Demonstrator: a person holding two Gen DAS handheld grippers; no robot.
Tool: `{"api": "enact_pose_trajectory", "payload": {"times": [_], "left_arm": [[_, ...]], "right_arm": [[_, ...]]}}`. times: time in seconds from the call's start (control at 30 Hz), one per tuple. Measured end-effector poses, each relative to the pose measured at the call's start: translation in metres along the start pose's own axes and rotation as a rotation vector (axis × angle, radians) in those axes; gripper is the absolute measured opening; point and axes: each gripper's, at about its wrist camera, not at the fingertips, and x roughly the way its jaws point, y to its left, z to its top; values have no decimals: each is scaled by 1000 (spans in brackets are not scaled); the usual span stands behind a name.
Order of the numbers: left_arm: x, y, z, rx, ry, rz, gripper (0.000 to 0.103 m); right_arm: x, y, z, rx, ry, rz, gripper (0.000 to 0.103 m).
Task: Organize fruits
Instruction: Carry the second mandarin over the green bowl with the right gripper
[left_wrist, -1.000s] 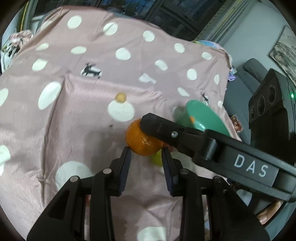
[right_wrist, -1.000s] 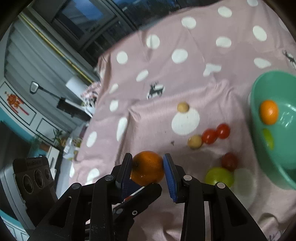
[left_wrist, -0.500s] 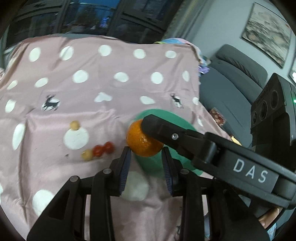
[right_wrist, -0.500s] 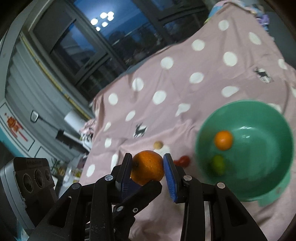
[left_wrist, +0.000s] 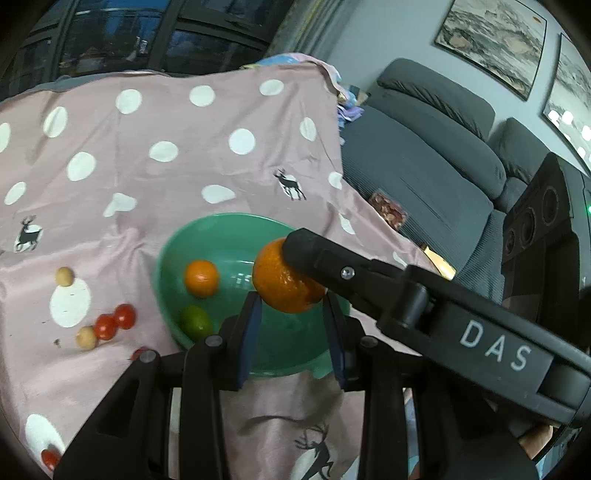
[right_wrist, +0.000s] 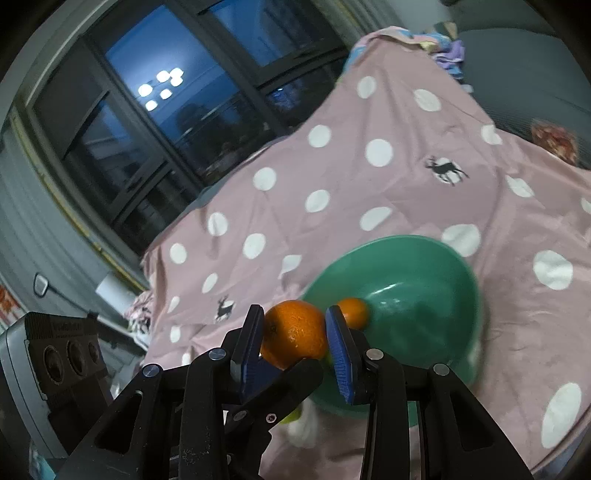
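A large orange (left_wrist: 286, 280) (right_wrist: 295, 334) sits between the fingertips of both grippers, held above the green bowl (left_wrist: 221, 230) (right_wrist: 424, 258). My right gripper (right_wrist: 295, 332) is shut on it; its black finger crosses the left wrist view from the right. My left gripper (left_wrist: 291, 314) stands around the orange with its blue pads at its sides. The bowl holds a small orange (left_wrist: 201, 278) (right_wrist: 352, 312) and a green lime (left_wrist: 195, 323).
The pink polka-dot cloth (left_wrist: 166, 155) covers the table. Left of the bowl lie two red tomatoes (left_wrist: 114, 321) and two small tan fruits (left_wrist: 65, 276). A grey sofa (left_wrist: 424, 158) stands past the table's right edge. Dark windows are behind.
Both grippers have carried the large orange to the right, from over the loose fruits to over the green bowl. The hold on the orange has not changed.
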Motion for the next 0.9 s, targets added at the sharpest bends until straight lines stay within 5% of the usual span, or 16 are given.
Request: {"api": "enact_pose_trajectory", "payload": {"times": [0.9], "left_arm": [[58, 7, -8, -66, 154, -82, 32]], "right_arm": [[22, -46, -1, 114, 91, -160, 38]]}}
